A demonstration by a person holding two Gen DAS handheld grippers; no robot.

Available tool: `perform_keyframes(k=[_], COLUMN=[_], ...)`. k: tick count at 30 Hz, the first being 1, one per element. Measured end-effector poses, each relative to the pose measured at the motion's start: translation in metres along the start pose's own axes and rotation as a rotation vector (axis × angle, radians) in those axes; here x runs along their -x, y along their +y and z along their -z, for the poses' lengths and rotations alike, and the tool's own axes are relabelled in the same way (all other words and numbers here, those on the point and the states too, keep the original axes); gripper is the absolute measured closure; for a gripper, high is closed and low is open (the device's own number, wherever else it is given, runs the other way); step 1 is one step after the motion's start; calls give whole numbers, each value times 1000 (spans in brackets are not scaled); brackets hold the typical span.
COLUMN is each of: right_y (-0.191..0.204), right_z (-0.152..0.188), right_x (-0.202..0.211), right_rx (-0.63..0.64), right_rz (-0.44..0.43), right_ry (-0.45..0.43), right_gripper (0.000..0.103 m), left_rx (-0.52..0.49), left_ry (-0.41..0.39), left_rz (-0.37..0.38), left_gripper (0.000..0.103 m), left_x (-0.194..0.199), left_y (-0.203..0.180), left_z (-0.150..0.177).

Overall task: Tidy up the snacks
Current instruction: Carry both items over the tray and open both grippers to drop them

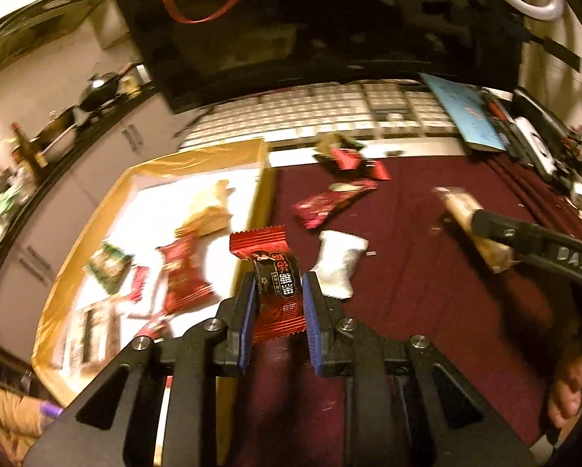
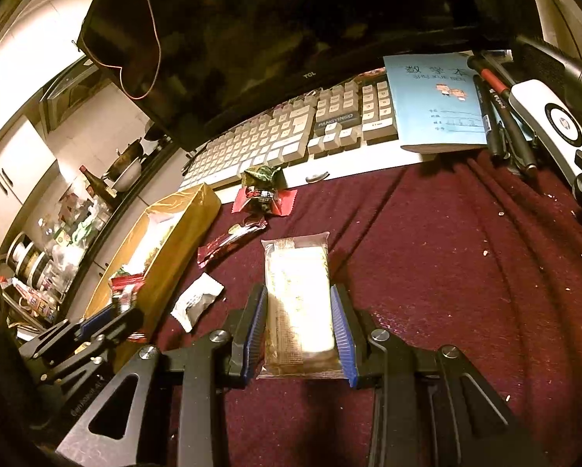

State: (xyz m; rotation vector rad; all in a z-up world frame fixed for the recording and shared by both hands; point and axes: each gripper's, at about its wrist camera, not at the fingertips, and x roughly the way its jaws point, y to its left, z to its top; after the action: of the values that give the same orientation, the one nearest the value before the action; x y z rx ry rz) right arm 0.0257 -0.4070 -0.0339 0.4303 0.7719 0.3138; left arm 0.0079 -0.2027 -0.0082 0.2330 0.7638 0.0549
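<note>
My left gripper (image 1: pixel 278 292) is shut on a red snack packet (image 1: pixel 273 276) and holds it above the maroon cloth, just right of the gold-rimmed box (image 1: pixel 96 210) that holds several snacks. My right gripper (image 2: pixel 299 311) is shut on a clear-wrapped pale pastry bar (image 2: pixel 296 292); it also shows in the left wrist view (image 1: pixel 473 225). Loose on the cloth lie a white packet (image 2: pixel 197 301), a dark red bar (image 2: pixel 228 243) and a red and green wrapper pile (image 2: pixel 261 190). The left gripper (image 2: pixel 108 319) shows at the box's near end in the right wrist view.
A keyboard (image 2: pixel 275 136) and a monitor (image 2: pixel 291 19) stand behind the cloth. A blue notebook (image 2: pixel 435 105), pens (image 2: pixel 501 116) and a white device (image 2: pixel 555 124) lie at the back right. A kitchen counter with pots (image 2: pixel 127 163) is to the left.
</note>
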Motion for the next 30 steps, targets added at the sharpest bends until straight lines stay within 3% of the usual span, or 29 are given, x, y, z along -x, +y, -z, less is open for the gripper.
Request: perform_keyframes(k=[5, 14, 21, 30], right_y=[11, 85, 141, 183], right_z=[1, 2, -2, 2], right_x=[5, -3, -30, -61], right_rx=[28, 93, 178, 232], right_rz=[21, -93, -143, -153], right_ry=[-15, 2, 41, 83], right_gripper=[69, 69, 69, 69], left_rx=[62, 122, 180, 199], left_ry=[-32, -79, -48, -28], left_rz=[-52, -110, -124, -161], left_gripper=[83, 83, 83, 83], left_x=[11, 19, 5, -8], left_y=[30, 71, 107, 130], left_z=[6, 16, 29, 36])
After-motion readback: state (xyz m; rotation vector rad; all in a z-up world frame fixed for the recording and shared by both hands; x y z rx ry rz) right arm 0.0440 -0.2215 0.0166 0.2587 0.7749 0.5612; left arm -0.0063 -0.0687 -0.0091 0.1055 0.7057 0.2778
